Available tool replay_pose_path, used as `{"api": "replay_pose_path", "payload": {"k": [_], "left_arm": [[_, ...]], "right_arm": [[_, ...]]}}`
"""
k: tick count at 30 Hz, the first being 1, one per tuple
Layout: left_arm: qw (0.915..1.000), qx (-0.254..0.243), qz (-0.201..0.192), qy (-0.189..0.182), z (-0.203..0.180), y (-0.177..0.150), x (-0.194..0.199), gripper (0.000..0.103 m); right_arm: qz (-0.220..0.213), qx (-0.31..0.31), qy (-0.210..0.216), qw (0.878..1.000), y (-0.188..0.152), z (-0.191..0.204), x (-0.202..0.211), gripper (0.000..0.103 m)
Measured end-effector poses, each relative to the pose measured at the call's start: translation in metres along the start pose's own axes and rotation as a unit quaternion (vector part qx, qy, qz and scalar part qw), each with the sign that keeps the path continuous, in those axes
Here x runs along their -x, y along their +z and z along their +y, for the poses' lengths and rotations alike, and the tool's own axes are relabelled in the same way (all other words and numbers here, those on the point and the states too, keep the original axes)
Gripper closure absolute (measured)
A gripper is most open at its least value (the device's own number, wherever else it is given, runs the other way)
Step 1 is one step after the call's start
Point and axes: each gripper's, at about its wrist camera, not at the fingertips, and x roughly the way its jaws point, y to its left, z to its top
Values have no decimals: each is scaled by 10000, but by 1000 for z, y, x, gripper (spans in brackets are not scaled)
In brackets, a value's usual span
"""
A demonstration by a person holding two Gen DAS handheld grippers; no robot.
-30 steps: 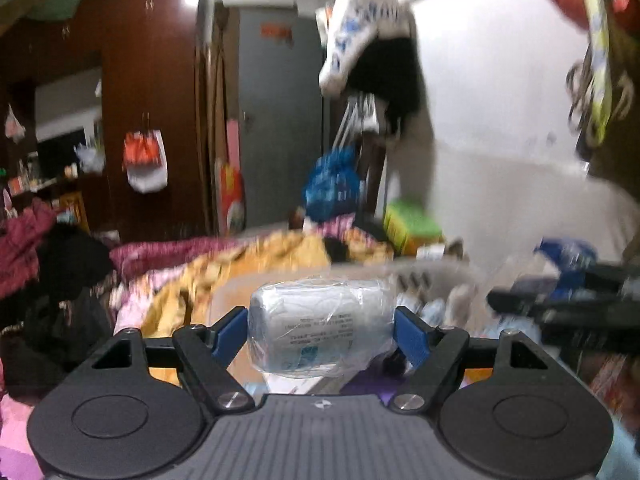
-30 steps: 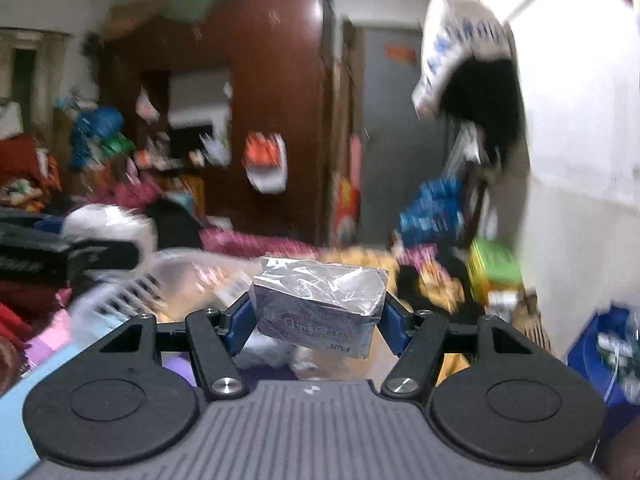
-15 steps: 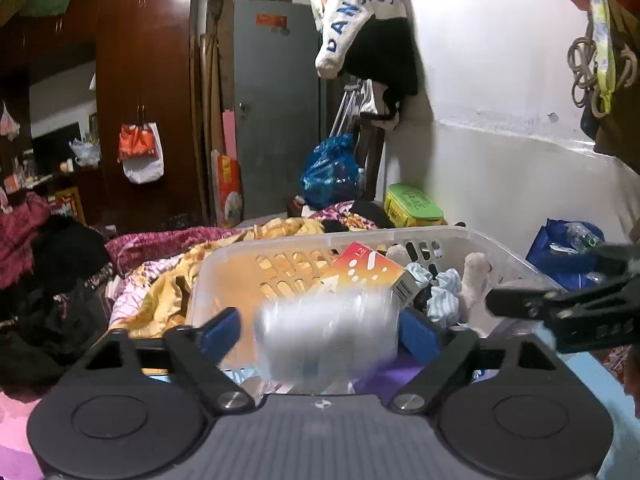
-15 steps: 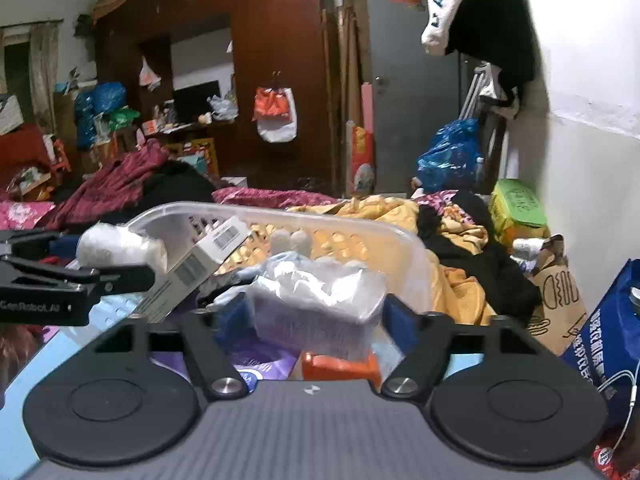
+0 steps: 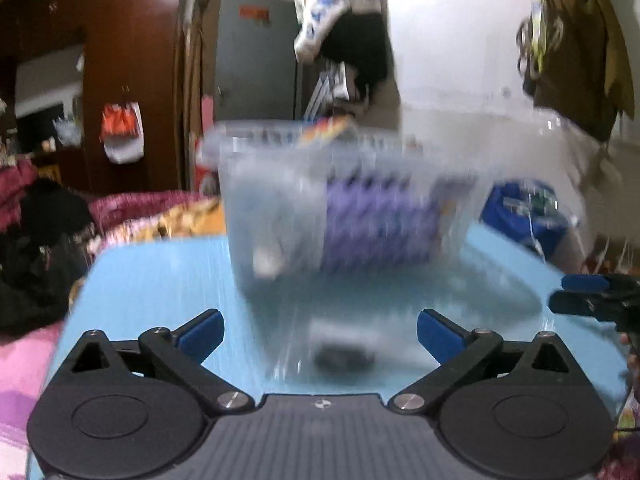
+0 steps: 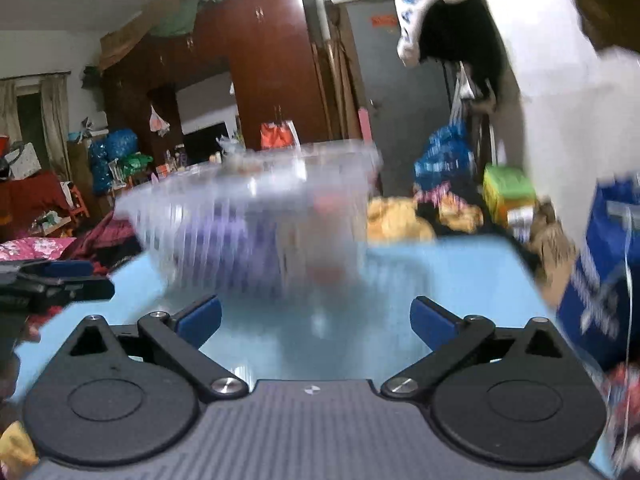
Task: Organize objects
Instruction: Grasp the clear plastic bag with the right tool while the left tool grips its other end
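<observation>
A clear plastic basket (image 5: 280, 208) stands on the light blue table (image 5: 160, 272), blurred by motion, with a purple pack (image 5: 376, 224) and other items inside. It also shows in the right wrist view (image 6: 256, 216). My left gripper (image 5: 320, 330) is open and empty, low over the table in front of the basket. My right gripper (image 6: 316, 318) is open and empty, also in front of the basket. A small dark object (image 5: 344, 354) lies on the table between the left fingers. Each gripper shows at the edge of the other's view.
A blue bag (image 6: 600, 280) stands at the table's right edge. Piled clothes and bedding (image 5: 48, 248) lie to the left. A wardrobe (image 6: 264, 72), a grey door and hanging clothes fill the background.
Both grippers opened and let go of their plastic-wrapped packs over the basket, then dropped down in front of it. The packs are no longer between the fingers.
</observation>
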Motion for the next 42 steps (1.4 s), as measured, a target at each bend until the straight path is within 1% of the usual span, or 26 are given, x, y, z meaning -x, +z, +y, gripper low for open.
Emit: {"api": "replay_pose_path", "payload": {"k": [2,3,5,9,10,11,13,15,17,18,20,21,22,24,25,26,27,28,30,32,33,37,38,39,40,42], "left_arm": [[9997,-37,247,-35,4,0,-10,0],[9994,-3,347,-83,7,-1,-13,0],[9984,147,483,-244,14,1,-19,0],[9968,180,683,-368,20,-2,-25,0],[9961,203,761,-410,21,-2,-29,0],[9954,205,827,-447,23,-2,-33,0],[9953,86,844,-474,20,0,-38,0],[9947,14,858,-570,18,1,-42,0],[9939,-90,895,-640,14,3,-46,0],[9936,-160,921,-634,10,4,-47,0],[9924,-414,980,-617,0,3,-48,0],[9919,-529,994,-595,-4,2,-47,2],[9916,-605,992,-571,-7,1,-45,3],[9915,-682,955,-557,-11,-1,-41,11],[9916,-718,929,-545,-12,-2,-40,13],[9917,-752,907,-512,-13,-2,-38,18],[9917,-789,881,-504,-13,-3,-36,23],[9915,-834,856,-520,-15,-4,-35,26],[9908,-896,821,-588,-19,-4,-33,39],[9905,-939,798,-617,-22,-4,-31,43],[9905,-934,790,-627,-22,-4,-32,49],[9918,-800,752,-647,-24,-3,-31,61],[9922,-741,743,-670,-23,-3,-30,66],[9924,-677,728,-720,-22,-3,-29,78],[9926,-602,693,-794,-21,-3,-27,80],[9937,-647,572,-712,-25,-4,-22,80]], "right_arm": [[212,-84,-37,9997,-10,0,0,0],[217,-110,-18,9997,-11,0,3,0],[89,-199,38,9998,-13,1,10,0],[352,264,88,9990,-20,23,6,1],[392,362,108,9985,-21,27,4,4],[431,436,122,9980,-22,30,1,9],[546,515,119,9971,-22,33,-6,15],[528,613,-8,9967,-24,35,-8,17],[525,628,-20,9966,-23,36,-9,21],[521,645,-17,9966,-25,38,-8,22],[527,693,-7,9962,-25,39,-8,31],[527,712,18,9961,-26,40,-8,32],[521,747,42,9958,-27,41,-8,35],[508,862,91,9949,-30,44,-5,40],[499,904,111,9946,-30,45,-4,45],[487,951,123,9942,-31,46,-3,48],[478,1004,111,9937,-32,47,-1,49],[476,1037,122,9934,-32,47,0,51],[473,1073,176,9929,-33,47,2,54],[464,1109,215,9925,-33,46,3,58],[460,1137,222,9922,-33,47,3,59],[440,1204,385,9910,-33,48,4,73],[440,1231,389,9906,-33,48,4,74],[441,1247,407,9904,-33,48,4,74],[420,1233,431,9905,-32,47,4,74],[377,1271,463,9901,-33,47,5,75]]}}
